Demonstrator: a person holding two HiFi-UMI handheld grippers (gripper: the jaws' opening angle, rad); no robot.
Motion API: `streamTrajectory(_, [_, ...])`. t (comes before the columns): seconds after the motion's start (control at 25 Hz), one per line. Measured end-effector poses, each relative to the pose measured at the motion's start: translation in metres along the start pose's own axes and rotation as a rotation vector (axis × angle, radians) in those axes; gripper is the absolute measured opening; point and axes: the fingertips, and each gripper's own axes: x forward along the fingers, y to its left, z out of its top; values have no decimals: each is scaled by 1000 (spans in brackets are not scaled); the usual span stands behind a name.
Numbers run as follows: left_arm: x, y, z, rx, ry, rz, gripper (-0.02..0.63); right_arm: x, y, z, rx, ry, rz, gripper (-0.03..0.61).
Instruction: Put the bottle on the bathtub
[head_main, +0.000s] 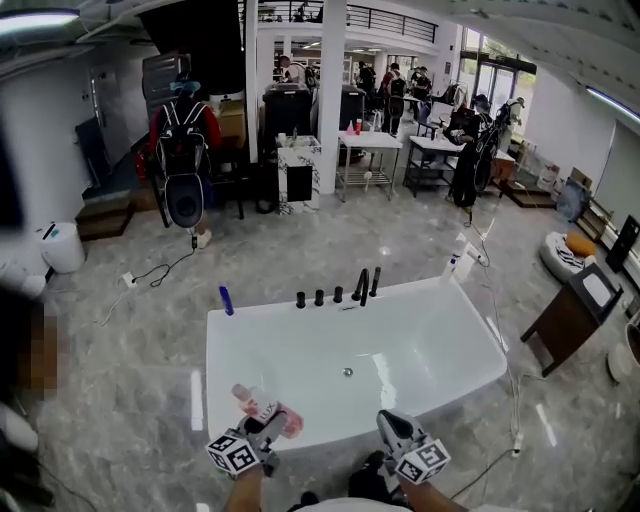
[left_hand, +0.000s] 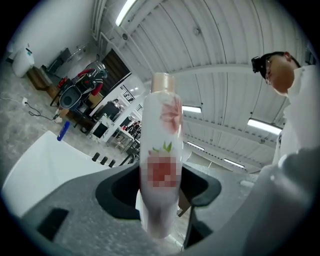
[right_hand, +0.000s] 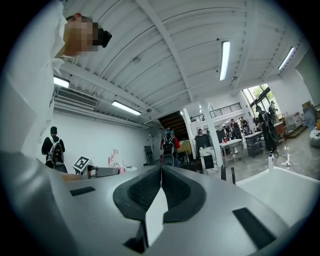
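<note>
A white bathtub (head_main: 440, 350) fills the middle of the head view. My left gripper (head_main: 272, 425) hovers over the tub's near rim, shut on a white-and-pink bottle (head_main: 262, 408) that lies tilted to the left. The left gripper view shows the bottle (left_hand: 161, 150) standing up between the jaws, with a beige cap and a pink flower print; my left gripper (left_hand: 160, 200) clamps its lower body. My right gripper (head_main: 392, 426) is also at the near rim, to the right, shut and empty. In the right gripper view its pads meet at my right gripper (right_hand: 160, 176).
Black taps (head_main: 360, 285) stand along the tub's far rim, with a blue bottle (head_main: 227, 300) at the left end and a white bottle (head_main: 452, 263) at the right corner. A dark side table (head_main: 572, 315) stands right of the tub. Cables lie on the floor; people with backpacks stand farther back.
</note>
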Motion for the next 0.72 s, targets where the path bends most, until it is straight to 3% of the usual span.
streamTrajectory(0.16, [23,2,7,-3,-14,1,232,26,-28,-6,34,-11,30,15])
streamTrajectory(0.48, [74,23,3,-15,-11,120,232,93,-95,11,56,-58,160,15])
streamTrajectory(0.72, [129,41,22,-32,-108,204,232,122,-161,18,38,-54,216,15])
